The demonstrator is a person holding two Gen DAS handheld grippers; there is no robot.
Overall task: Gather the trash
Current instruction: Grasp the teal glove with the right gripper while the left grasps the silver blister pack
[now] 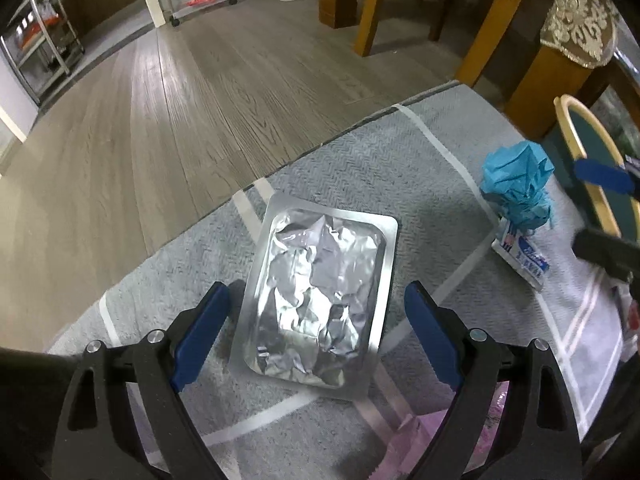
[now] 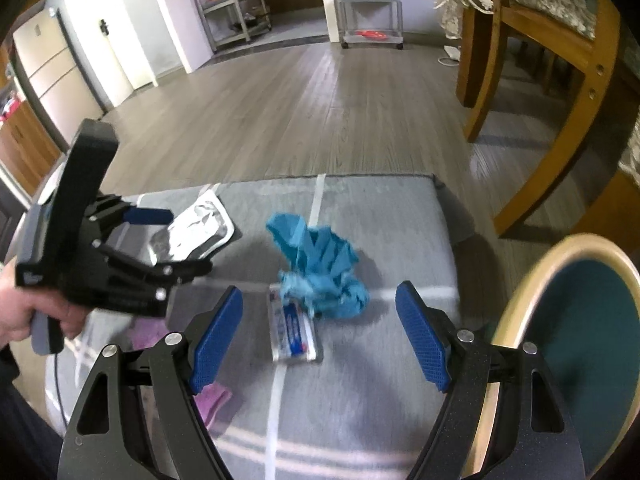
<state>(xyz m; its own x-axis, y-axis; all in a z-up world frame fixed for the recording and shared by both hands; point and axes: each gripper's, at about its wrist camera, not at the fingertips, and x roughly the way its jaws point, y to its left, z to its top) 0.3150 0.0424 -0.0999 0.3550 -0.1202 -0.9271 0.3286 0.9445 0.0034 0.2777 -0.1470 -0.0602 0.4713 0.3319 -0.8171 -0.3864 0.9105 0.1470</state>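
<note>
Grey wood-plank floor (image 1: 192,92) fills the background, with wooden chair legs (image 1: 370,20) at upper right and a white wheeled shelf cart (image 2: 370,4) against the far wall. In the foreground lies a grey cloth-covered surface (image 1: 420,168) with pale stripes, which carries the trash. Beside its right edge stands a round bin (image 2: 576,320) with a pale rim and dark green interior. Largest of the trash items is a flat silver foil tray (image 1: 316,300), crumpled in its middle, lying directly ahead of the left gripper (image 1: 316,316); the gripper's blue pads stand wide apart on either side of the tray's near half, above it — nothing is clamped. The right wrist view shows that same gripper at left, held by a hand (image 2: 24,312). To the right of the tray, well apart from it, sits a crumpled blue paper wad (image 2: 320,268), and touching its near side is a small white packet (image 2: 294,332) with blue and red print, partly under the wad. The right gripper (image 2: 320,340) hovers over the wad and packet with its jaws spread wide — empty, with both items seen between the pads. A pink-purple scrap (image 2: 212,396) lies near the left pad of the right gripper.
</note>
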